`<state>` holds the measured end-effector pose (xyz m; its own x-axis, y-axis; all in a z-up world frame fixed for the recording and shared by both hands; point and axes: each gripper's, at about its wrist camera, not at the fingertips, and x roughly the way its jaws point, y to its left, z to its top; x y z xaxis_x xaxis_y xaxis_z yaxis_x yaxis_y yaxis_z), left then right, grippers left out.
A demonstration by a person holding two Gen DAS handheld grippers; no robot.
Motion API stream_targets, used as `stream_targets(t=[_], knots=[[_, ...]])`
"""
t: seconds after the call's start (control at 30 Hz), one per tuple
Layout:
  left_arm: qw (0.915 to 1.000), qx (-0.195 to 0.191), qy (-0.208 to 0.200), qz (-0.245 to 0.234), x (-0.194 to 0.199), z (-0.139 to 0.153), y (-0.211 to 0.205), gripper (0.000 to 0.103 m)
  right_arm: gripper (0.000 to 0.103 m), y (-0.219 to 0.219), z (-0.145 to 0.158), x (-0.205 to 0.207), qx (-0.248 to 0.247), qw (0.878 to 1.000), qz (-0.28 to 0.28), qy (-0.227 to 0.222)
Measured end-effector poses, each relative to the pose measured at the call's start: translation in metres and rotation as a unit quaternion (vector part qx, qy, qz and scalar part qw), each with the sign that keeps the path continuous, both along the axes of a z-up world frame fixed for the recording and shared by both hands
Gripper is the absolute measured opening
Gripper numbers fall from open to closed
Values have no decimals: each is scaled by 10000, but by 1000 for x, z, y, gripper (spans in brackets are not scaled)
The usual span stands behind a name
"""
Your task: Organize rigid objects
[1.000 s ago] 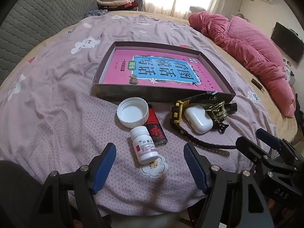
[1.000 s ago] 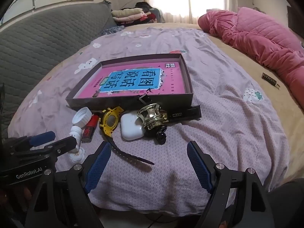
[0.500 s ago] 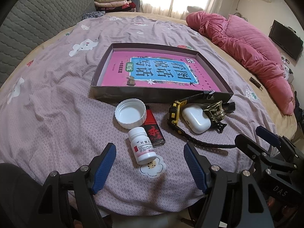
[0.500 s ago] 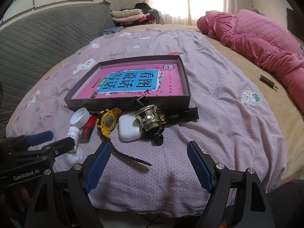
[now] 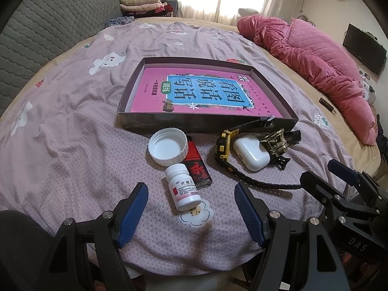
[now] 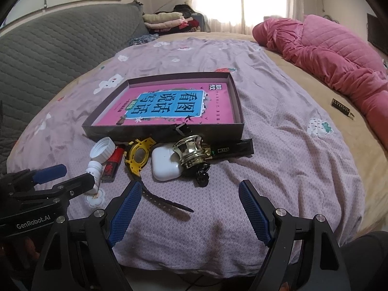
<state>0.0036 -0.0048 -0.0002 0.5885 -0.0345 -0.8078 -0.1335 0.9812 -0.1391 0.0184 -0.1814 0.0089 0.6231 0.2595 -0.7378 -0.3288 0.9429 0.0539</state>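
Observation:
A shallow dark box (image 5: 274,92) (image 6: 238,101) holding a pink book (image 5: 194,92) lies on the bed. In front of it lie a white bottle cap (image 5: 168,149), a red lighter (image 5: 197,167), a white pill bottle (image 5: 183,186) on its side, a yellow-and-black watch (image 5: 224,145), a white earbud case (image 5: 251,155) (image 6: 165,162), a brass knob (image 5: 276,143) (image 6: 192,152) and a black bar (image 6: 232,148). My left gripper (image 5: 191,208) is open and empty, just short of the pill bottle. My right gripper (image 6: 190,201) is open and empty, in front of the earbud case and knob.
The bed has a mauve patterned sheet (image 5: 72,126). A pink quilt (image 5: 315,55) lies along the right side. A grey padded headboard (image 6: 48,55) is at the left. A small dark object (image 6: 342,106) lies on the tan sheet at the right. Folded clothes (image 5: 143,2) sit far back.
Both grippers have drawn back slightly and tilted, so the objects sit a little farther ahead in view. Both stay open and empty. Nothing on the bed has moved.

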Motion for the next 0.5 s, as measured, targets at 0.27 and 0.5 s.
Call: stream_targets(t=[0.27, 0.5], knots=[[10000, 31, -8, 11, -1, 0, 0, 73, 83, 0, 0, 0, -3, 10000, -1, -4], [9999, -8, 47, 96, -5, 1, 6, 73, 83, 0, 0, 0, -13, 10000, 7, -16]])
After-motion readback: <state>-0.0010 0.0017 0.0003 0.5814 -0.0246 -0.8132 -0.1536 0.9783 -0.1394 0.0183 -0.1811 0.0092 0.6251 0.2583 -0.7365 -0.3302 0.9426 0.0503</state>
